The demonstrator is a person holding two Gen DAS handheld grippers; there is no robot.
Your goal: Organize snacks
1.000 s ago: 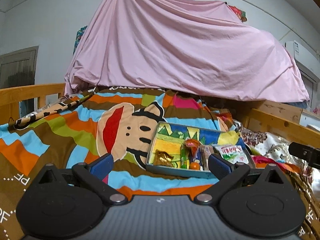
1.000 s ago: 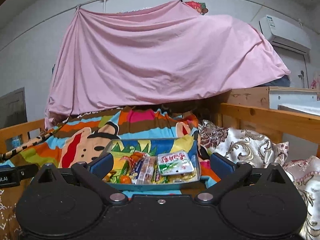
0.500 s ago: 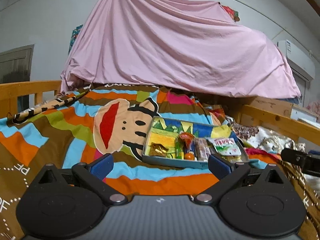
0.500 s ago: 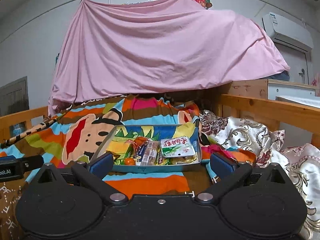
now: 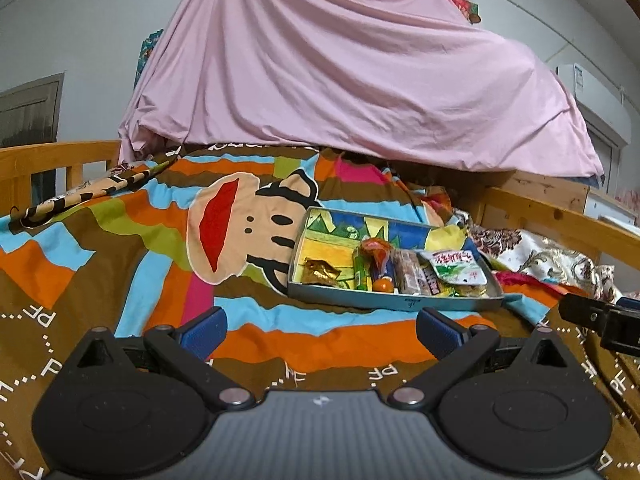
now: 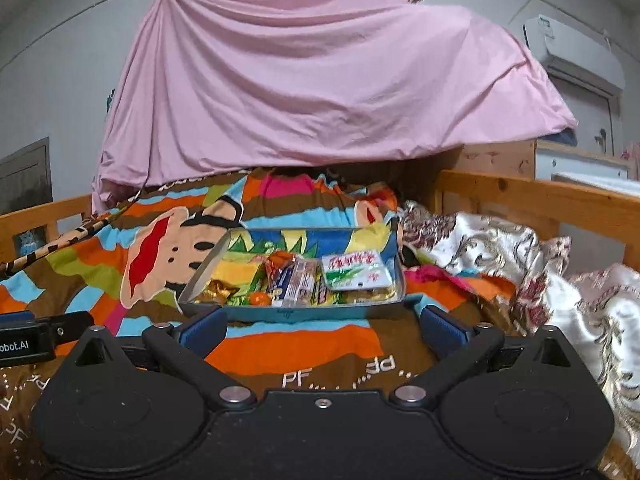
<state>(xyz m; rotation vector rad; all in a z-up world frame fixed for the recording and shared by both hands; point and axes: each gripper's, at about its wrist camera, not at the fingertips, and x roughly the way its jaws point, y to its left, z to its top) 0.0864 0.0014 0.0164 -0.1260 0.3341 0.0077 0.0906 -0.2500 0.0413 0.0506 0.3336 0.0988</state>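
A grey tin tray (image 5: pixel 392 302) with a colourful lining lies on a striped cartoon blanket (image 5: pixel 132 248); it also shows in the right wrist view (image 6: pixel 296 312). It holds several snacks in a row: a gold wrapper (image 5: pixel 318 272), a green pack (image 5: pixel 361 270), an orange ball (image 5: pixel 384 285), a brown bar (image 5: pixel 407 276) and a white-green packet (image 5: pixel 456 266) (image 6: pixel 356 270). My left gripper (image 5: pixel 320 330) is open and empty, short of the tray. My right gripper (image 6: pixel 320 326) is open and empty, just before the tray's near wall.
A pink sheet (image 5: pixel 360 80) drapes a heap at the back. Wooden bed rails run along the left (image 5: pixel 56 156) and right (image 6: pixel 536 200). A floral white quilt (image 6: pixel 520 264) is bunched to the right of the tray. An air conditioner (image 6: pixel 572 48) hangs on the wall.
Both grippers have drawn back and risen slightly from the tray, so more blanket shows in front. The tray and its snacks have not moved. Both stay open.
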